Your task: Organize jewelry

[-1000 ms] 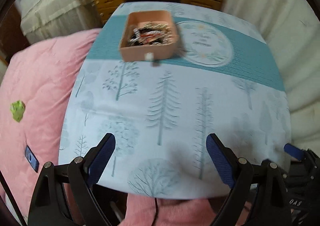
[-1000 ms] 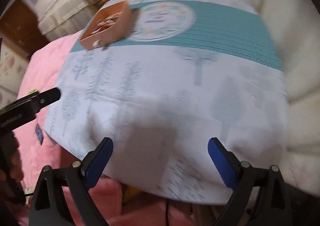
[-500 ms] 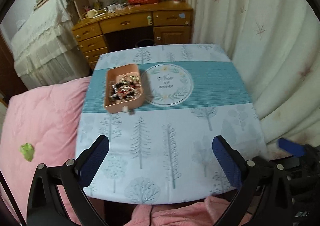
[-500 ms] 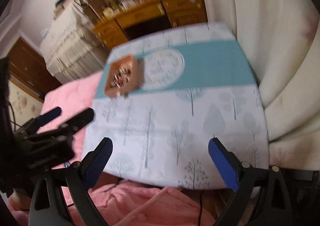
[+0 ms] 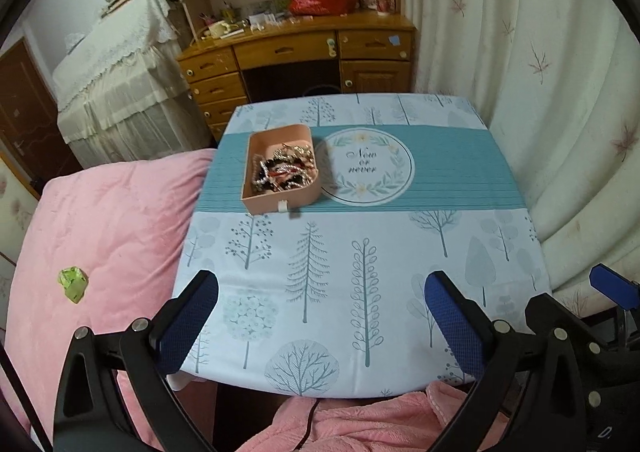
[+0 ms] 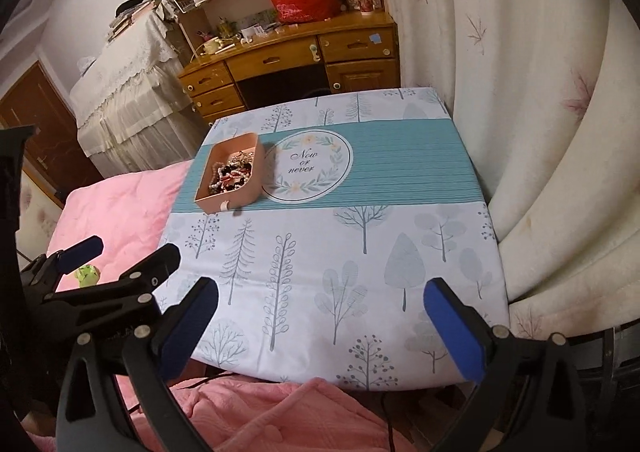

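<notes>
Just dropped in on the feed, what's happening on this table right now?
A person holds two grippers over the near edge of the table, and neither grips anything. The left gripper and right gripper are both open and empty. The jewelry sits tangled in a pink tray on the teal band at the far left, beside the round "Now or never" print. Nothing has been laid out on the cloth yet.

Inside the pink box (image 5: 280, 168), the tangled jewelry (image 5: 285, 168) is too small to tell piece from piece.
</notes>
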Action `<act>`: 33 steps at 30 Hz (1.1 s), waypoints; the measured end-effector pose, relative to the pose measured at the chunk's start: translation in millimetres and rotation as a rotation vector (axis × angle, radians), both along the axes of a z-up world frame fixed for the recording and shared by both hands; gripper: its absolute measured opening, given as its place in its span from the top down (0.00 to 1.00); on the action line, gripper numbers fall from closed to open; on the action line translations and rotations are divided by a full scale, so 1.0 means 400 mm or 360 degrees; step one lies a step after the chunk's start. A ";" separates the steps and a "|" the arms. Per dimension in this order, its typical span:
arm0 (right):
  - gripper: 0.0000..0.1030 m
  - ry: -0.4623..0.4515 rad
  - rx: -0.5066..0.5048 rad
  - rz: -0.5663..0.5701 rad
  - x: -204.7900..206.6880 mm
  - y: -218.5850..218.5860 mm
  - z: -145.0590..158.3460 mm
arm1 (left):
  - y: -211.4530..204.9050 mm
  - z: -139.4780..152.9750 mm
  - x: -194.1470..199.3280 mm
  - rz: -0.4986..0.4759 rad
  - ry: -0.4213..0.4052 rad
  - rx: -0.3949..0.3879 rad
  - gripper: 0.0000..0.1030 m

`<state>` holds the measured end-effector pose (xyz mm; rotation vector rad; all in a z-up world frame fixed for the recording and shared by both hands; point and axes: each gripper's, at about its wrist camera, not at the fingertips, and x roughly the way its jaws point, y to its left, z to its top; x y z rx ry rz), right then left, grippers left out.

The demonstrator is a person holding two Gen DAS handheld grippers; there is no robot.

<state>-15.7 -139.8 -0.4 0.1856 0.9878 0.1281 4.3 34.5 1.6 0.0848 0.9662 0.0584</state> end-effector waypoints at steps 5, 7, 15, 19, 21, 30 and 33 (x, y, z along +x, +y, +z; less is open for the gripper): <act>0.00 0.0003 0.0013 0.0022 -0.002 0.000 -0.002 | 0.004 0.010 -0.010 0.0022 -0.0036 0.0001 0.01; 0.00 -0.0003 0.0007 0.0028 -0.002 0.000 0.000 | 0.005 0.011 -0.011 0.0030 -0.0041 0.0008 0.01; 0.00 -0.0006 -0.0011 0.0037 -0.004 0.006 0.009 | 0.006 0.011 -0.010 0.0035 -0.0042 0.0002 0.01; 0.00 -0.0009 -0.0016 0.0037 -0.004 0.005 0.009 | 0.005 0.010 -0.011 0.0037 -0.0043 0.0001 0.01; 0.00 -0.0006 -0.0020 0.0040 -0.003 0.005 0.008 | 0.006 0.010 -0.010 0.0038 -0.0041 0.0000 0.01; 0.00 0.0012 -0.0033 0.0045 0.002 -0.003 -0.002 | 0.002 0.010 -0.002 0.0044 -0.0026 -0.0004 0.01; 0.00 0.0014 -0.0036 0.0045 0.004 -0.004 -0.001 | 0.000 0.009 0.001 0.0045 -0.0023 -0.0005 0.01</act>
